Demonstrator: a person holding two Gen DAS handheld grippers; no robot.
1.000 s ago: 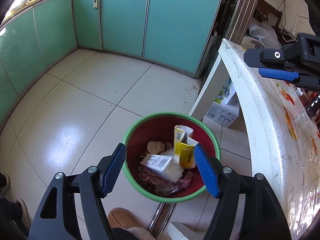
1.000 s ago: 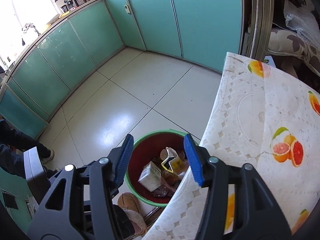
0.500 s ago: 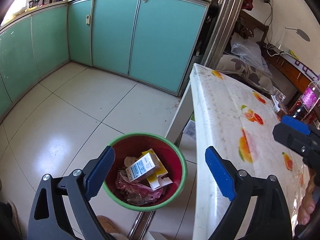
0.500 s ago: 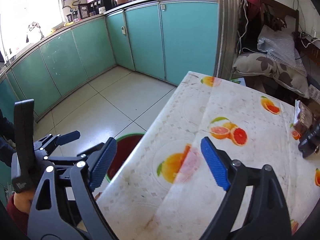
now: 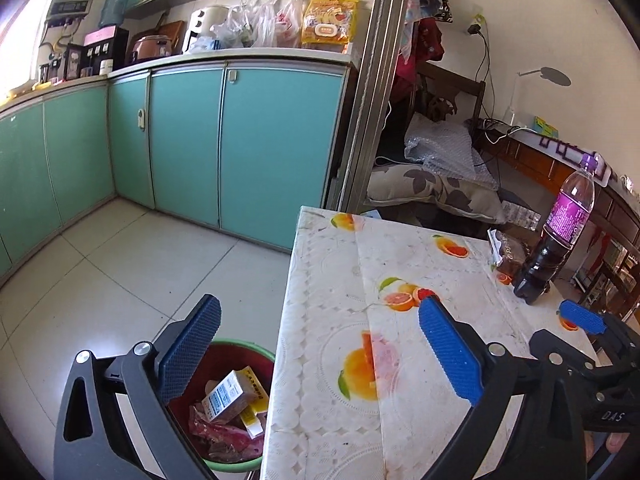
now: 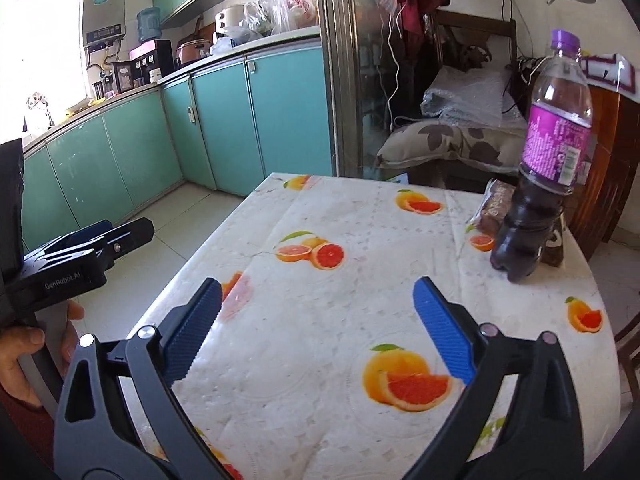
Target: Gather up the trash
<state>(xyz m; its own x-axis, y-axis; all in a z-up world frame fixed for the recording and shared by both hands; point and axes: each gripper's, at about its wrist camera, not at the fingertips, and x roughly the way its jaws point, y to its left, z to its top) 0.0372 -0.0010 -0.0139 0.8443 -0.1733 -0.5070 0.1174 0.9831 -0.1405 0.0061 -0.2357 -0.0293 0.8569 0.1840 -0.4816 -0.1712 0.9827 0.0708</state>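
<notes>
A red bin with a green rim (image 5: 256,350) stands on the floor beside the table, holding small cartons (image 5: 228,394) and a red wrapper. My left gripper (image 5: 320,350) is open and empty, above the table's left edge and the bin. My right gripper (image 6: 318,330) is open and empty over the fruit-print tablecloth (image 6: 340,292). A purple-labelled bottle of dark drink (image 6: 540,184) stands at the table's far right, with a brown snack packet (image 6: 494,208) behind it. Both also show in the left wrist view: the bottle (image 5: 556,236) and the packet (image 5: 508,252).
Teal cabinets (image 5: 248,148) line the far wall under a cluttered counter. A metal door frame (image 5: 372,92) stands beyond the table. Cushions and bubble wrap (image 6: 468,120) lie behind it. A wooden chair (image 6: 600,184) is at the right.
Both grippers have risen and tilted up from over the bin to over the table. The bottle and packet have come into view. Both grippers stayed open.
</notes>
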